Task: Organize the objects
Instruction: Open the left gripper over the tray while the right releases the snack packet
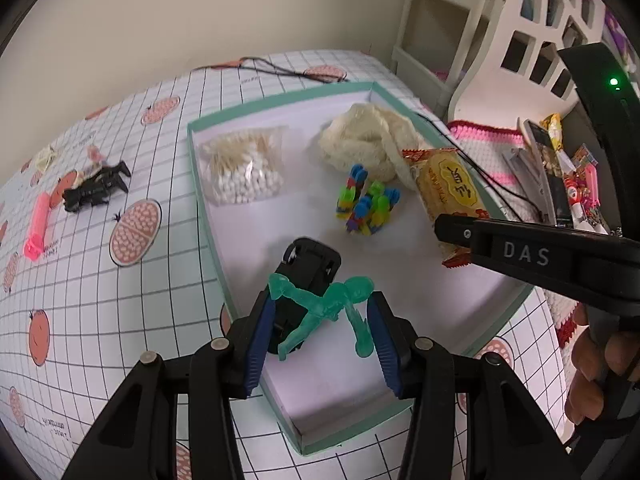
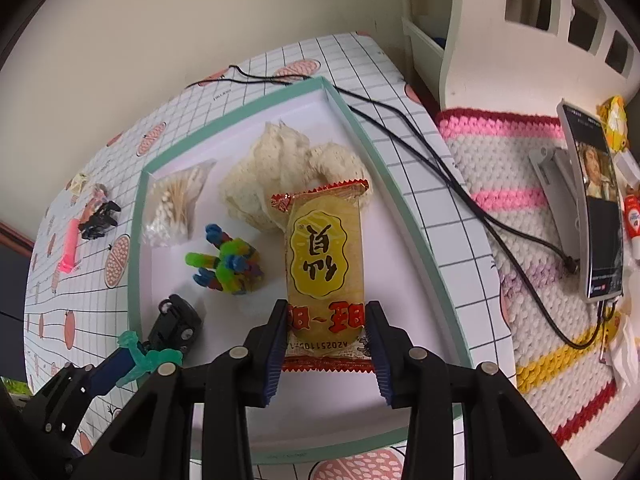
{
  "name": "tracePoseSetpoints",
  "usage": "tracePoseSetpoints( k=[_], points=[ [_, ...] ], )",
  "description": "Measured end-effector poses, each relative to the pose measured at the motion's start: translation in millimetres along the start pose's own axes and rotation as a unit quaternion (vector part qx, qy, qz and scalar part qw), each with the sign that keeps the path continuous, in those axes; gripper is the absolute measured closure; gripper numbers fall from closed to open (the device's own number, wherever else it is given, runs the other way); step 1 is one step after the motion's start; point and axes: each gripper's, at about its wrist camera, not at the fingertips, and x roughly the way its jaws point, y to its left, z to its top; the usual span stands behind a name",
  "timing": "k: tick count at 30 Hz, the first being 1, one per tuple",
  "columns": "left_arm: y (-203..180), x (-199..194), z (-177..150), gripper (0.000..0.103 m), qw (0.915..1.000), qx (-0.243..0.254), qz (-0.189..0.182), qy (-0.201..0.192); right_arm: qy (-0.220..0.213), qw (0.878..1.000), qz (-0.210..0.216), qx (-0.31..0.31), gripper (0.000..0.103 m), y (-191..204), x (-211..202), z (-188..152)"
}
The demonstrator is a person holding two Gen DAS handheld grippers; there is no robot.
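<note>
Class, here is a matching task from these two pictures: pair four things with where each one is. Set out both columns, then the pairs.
1. green figure
2. snack packet
3. pink tube
4. bag of cotton buds

A. on the tablecloth, outside the box
B. between the left claw's fingers
C. far left corner of the box
D. between the right claw's fingers

Pairs: 1-B, 2-D, 3-A, 4-C

Translucent green figurine (image 1: 320,312) sprawled over black toy car (image 1: 308,268), yellow snack packet (image 2: 325,264) flat in teal-rimmed box (image 1: 208,216)
</note>
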Motion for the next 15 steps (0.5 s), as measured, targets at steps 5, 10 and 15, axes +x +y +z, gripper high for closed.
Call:
tracePoseSetpoints(
  k=[5, 10, 15],
  points=[
    [-0.8, 5.0, -2.3, 0.053, 0.9998, -0.003, -0.007, 0.016, 0.013, 1.000, -0.009, -0.003, 0.061, -0.1, 5.8, -2.5],
    [-1.7, 7.3, -0.8, 0.053, 0.9998, -0.002, -0.008, 0.021, 0.016, 1.000, -0.015, 0.004, 0.061, -3.4, 6.9, -3.0],
    [-1.1, 7.8, -0.4, 0.053, 0.9997, -0.003, -0.010, 0.020, 0.019, 1.000, -0.020, 0.010, 0.060, -7.1, 8.8, -2.7]
  ],
)
